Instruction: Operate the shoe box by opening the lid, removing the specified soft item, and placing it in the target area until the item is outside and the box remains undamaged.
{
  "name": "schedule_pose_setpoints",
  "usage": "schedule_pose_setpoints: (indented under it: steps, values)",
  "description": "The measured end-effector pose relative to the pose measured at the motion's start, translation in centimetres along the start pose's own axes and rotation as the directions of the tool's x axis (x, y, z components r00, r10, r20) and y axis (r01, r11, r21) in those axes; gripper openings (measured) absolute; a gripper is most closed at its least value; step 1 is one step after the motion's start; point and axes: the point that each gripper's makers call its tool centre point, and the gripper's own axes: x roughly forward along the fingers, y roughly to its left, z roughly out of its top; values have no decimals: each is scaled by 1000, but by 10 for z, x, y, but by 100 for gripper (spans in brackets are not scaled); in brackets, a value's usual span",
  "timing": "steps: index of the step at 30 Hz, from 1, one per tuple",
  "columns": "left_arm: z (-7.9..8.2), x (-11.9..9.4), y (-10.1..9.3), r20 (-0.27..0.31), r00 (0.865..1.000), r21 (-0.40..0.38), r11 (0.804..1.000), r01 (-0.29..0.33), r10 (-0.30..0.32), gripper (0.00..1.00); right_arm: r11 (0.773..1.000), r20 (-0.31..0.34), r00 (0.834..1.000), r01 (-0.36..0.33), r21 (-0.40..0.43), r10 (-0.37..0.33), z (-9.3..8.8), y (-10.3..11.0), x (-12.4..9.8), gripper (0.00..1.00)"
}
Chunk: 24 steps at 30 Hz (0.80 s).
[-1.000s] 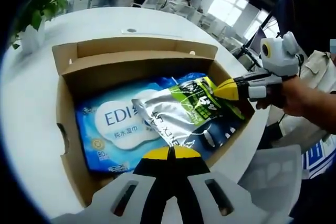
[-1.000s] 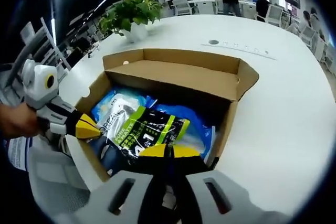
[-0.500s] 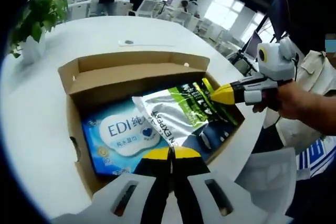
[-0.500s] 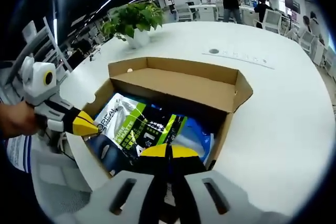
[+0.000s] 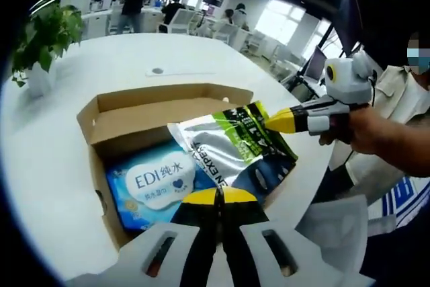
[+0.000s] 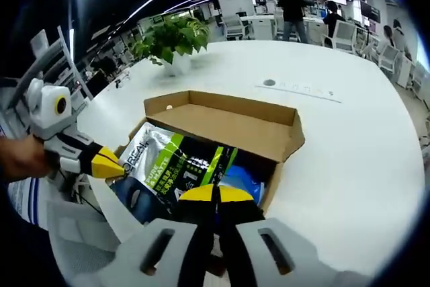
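Observation:
An open cardboard shoe box (image 5: 161, 109) (image 6: 228, 122) sits on a white table, its lid flap folded back. A silver, green and black soft pouch (image 5: 232, 149) (image 6: 178, 166) is tilted up, partly above the box's near rim. My left gripper (image 5: 218, 196) (image 6: 121, 166) is shut on one edge of the pouch. My right gripper (image 6: 211, 193) (image 5: 269, 121) is shut on another edge or corner. A blue wet-wipes pack (image 5: 151, 183) (image 6: 245, 174) lies flat inside the box under the pouch.
A potted plant (image 5: 47, 35) (image 6: 171, 35) stands at the table's far side. A round cable grommet (image 5: 156, 70) (image 6: 269, 83) lies behind the box. The box is close to the table's curved edge (image 5: 309, 166); a person's hand (image 5: 383, 132) holds the right gripper there.
Both grippers have risen and pulled back with the pouch, lifting it from lying on the wipes to tilted above the box's rim. The wipes pack and box stay put.

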Motion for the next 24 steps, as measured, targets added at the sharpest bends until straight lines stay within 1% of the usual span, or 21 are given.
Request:
schedule_pose_setpoints:
  steps: [7,10,18,24]
  values:
    - [10,1,-20,17,1000,37,999,16,-16,0,1000,25,1000,17,9,-17,2,-8,-20,0]
    - [13,3,-26,24,1000,48,999,18,-19,0,1000,36,999,27,12,-28,2,-13,-28,0]
    - [25,12,-47,35,998,95,995,40,-43,0,998,62,997,54,27,-56,2,-30,-50,0]
    - [26,22,-63,27,998,119,991,57,-61,0,997,69,995,72,38,-74,-4,-43,-63,0]
